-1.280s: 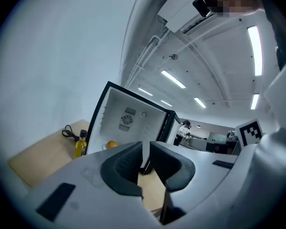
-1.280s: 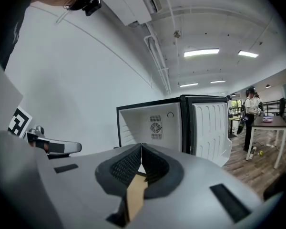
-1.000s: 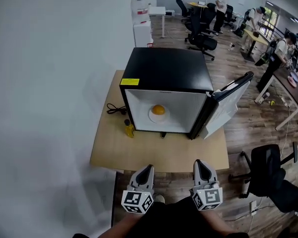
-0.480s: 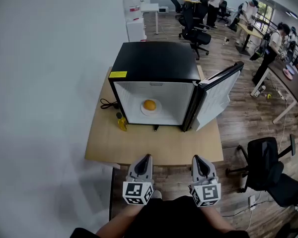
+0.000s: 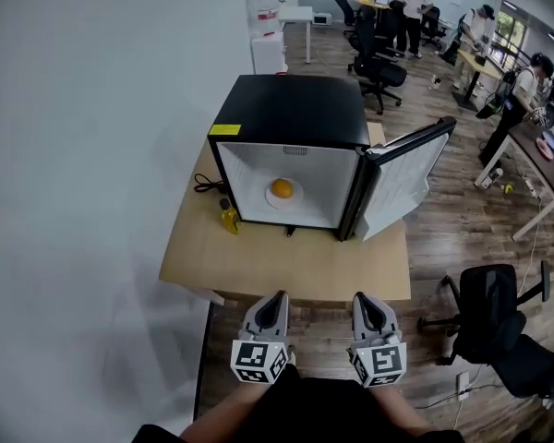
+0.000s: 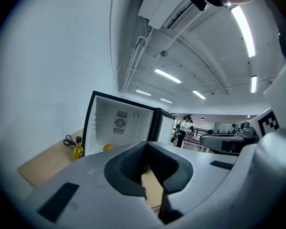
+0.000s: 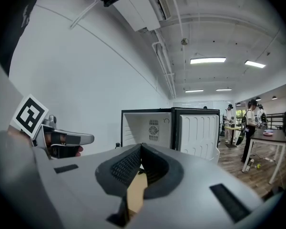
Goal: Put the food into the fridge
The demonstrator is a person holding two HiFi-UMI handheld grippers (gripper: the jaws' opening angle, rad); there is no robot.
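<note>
A black mini fridge [image 5: 291, 109] stands on the wooden table [image 5: 286, 280] with its door [image 5: 402, 178] swung open to the right. Inside, an orange round food item [image 5: 282, 188] lies on a white plate [image 5: 270, 197] on the fridge floor; it also shows in the left gripper view as the orange food [image 6: 108, 147]. My left gripper [image 5: 278, 298] and right gripper [image 5: 361, 300] hover side by side just off the table's near edge, both shut and empty. The left gripper [image 6: 146, 144] and right gripper [image 7: 141, 147] point at the open fridge [image 7: 152, 123].
A small yellow bottle [image 5: 228, 218] and a black cable [image 5: 208, 187] sit on the table left of the fridge. A white wall runs along the left. A black office chair [image 5: 494, 326] stands at the right; people, desks and chairs fill the room behind.
The view has drawn back a little from the table, so the fridge looks smaller. Both grippers stay shut side by side, now just off the near table edge.
</note>
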